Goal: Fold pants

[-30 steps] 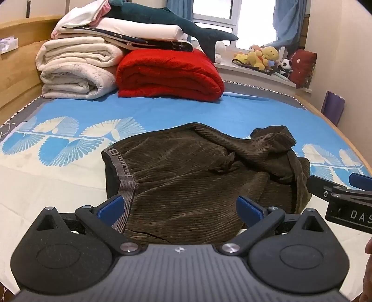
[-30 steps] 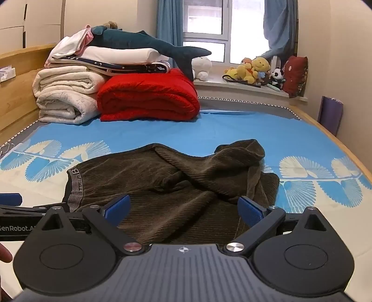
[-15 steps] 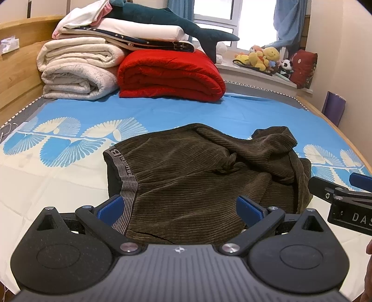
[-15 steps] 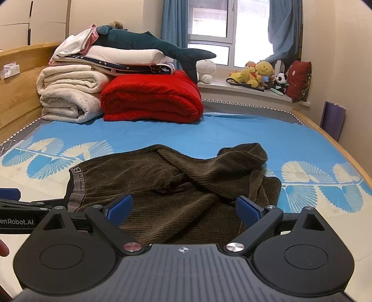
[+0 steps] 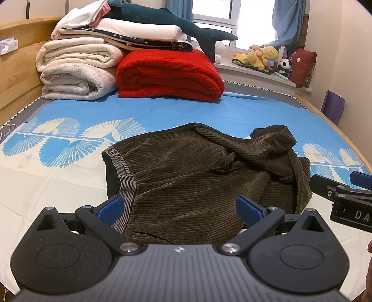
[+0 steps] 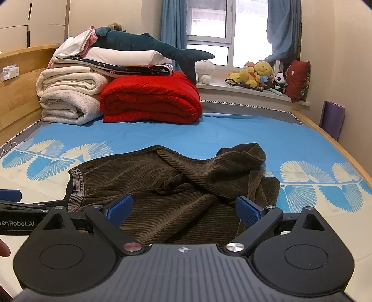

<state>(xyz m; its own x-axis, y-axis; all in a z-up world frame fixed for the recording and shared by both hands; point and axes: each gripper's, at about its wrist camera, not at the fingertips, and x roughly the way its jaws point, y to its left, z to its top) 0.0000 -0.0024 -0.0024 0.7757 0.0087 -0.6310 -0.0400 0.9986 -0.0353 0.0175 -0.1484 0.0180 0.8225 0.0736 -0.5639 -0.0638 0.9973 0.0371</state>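
Observation:
Dark brown corduroy pants (image 5: 197, 176) lie crumpled on the bed, their grey striped waistband (image 5: 123, 172) on the left and the legs bunched up at the right. My left gripper (image 5: 180, 208) hovers open over the near edge of the pants, holding nothing. Seen from the right wrist, the same pants (image 6: 167, 190) spread out ahead, and my right gripper (image 6: 183, 209) is open above their near right part, empty. Each gripper shows at the edge of the other's view: the right gripper (image 5: 344, 192) and the left gripper (image 6: 14, 202).
A blue and white patterned sheet (image 5: 176, 111) covers the bed. At the far end sit a folded red blanket (image 5: 169, 74), stacked white blankets (image 5: 74, 67) and a plush shark (image 5: 167, 21). Soft toys (image 6: 258, 74) line the windowsill. A wooden bed rail (image 6: 344, 151) runs along the right.
Both grippers have lifted and tilted slightly, so the pants sit a little lower in each view. The pants have not moved, and both grippers stay open.

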